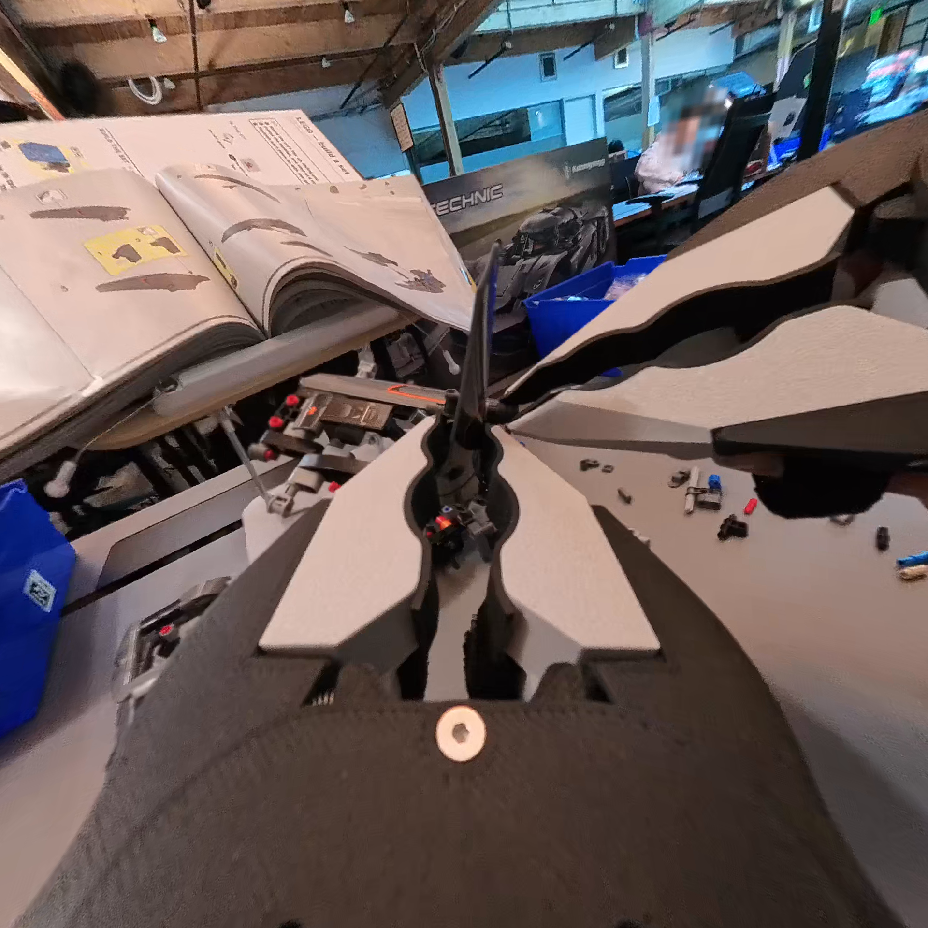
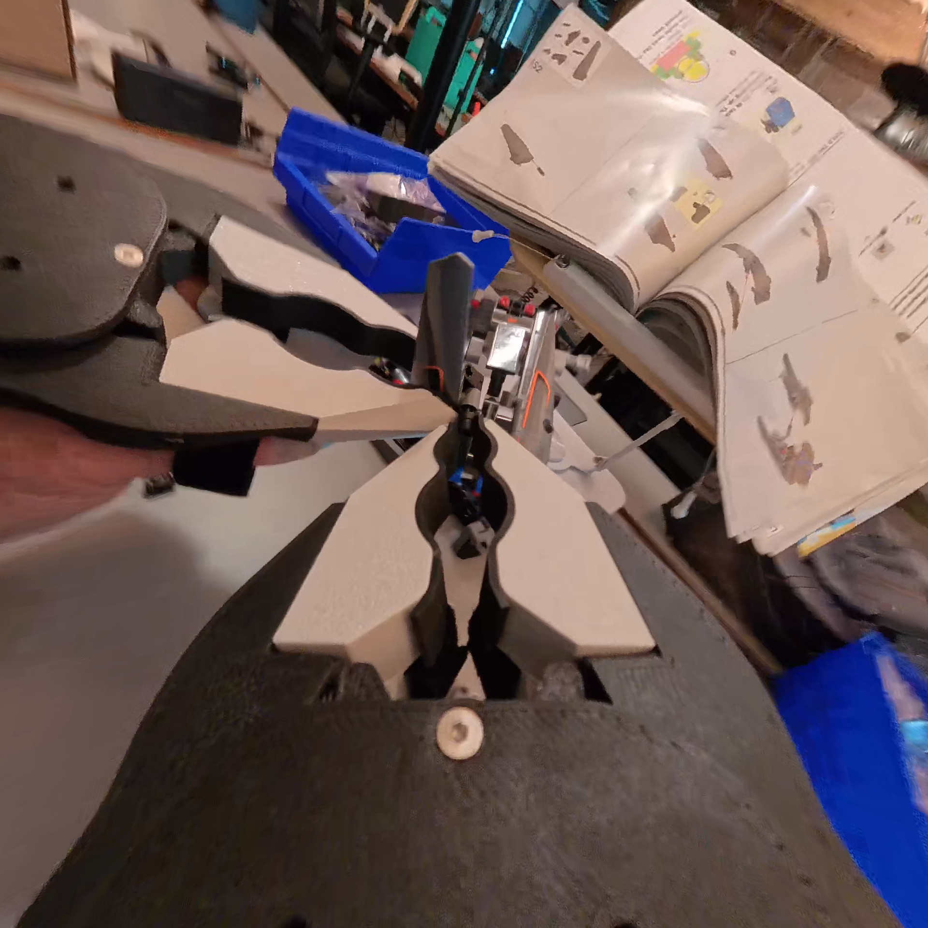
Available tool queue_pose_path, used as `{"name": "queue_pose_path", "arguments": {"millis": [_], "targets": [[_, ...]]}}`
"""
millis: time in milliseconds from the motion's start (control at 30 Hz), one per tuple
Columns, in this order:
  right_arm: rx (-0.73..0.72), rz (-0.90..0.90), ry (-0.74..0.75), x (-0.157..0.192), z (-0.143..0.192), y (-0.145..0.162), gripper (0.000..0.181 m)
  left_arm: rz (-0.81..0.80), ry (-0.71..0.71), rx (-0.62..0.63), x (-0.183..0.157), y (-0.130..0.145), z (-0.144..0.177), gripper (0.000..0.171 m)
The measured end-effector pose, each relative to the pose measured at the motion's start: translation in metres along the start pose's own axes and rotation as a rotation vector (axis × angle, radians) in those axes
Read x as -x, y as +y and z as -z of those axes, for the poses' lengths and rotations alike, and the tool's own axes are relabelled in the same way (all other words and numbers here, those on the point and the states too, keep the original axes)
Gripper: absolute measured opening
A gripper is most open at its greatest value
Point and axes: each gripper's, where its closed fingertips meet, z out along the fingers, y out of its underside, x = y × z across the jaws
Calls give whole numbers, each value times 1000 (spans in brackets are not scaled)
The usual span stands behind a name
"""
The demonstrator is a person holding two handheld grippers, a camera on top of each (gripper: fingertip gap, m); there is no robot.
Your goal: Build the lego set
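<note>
My left gripper is shut on a small black Lego sub-assembly with a red-orange pin. A long dark panel rises from it above the fingertips. My right gripper comes in from the right and meets the panel's base, tip to tip with the left. In the right wrist view my right gripper is shut on a black connector with blue pins. The left gripper comes in from the left. The dark panel stands upright between them. The partly built car model sits just behind.
The car model lies under a stand with the open instruction book, also in the right wrist view. Blue bins and the set's box stand behind. Loose small pieces lie on the table at right. Left and right tips are no more than a few centimetres apart.
</note>
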Motion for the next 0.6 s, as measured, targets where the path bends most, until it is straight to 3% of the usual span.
{"name": "queue_pose_path", "arguments": {"millis": [167, 267, 400, 600], "targets": [[-58, -227, -44, 1, 2, 1, 2, 86, 43, -9, -2, 1, -1, 10], [-57, -202, -45, 0, 4, 3, 2, 69, 42, -6, -4, 1, -2, 10], [-27, 2, -45, -1, 8, 0, 3, 137, 99, -37, -6, -2, -1, 11], [-39, -1, -36, -4, 12, -6, 4, 115, 133, -78, -10, -10, 2, 11]]}}
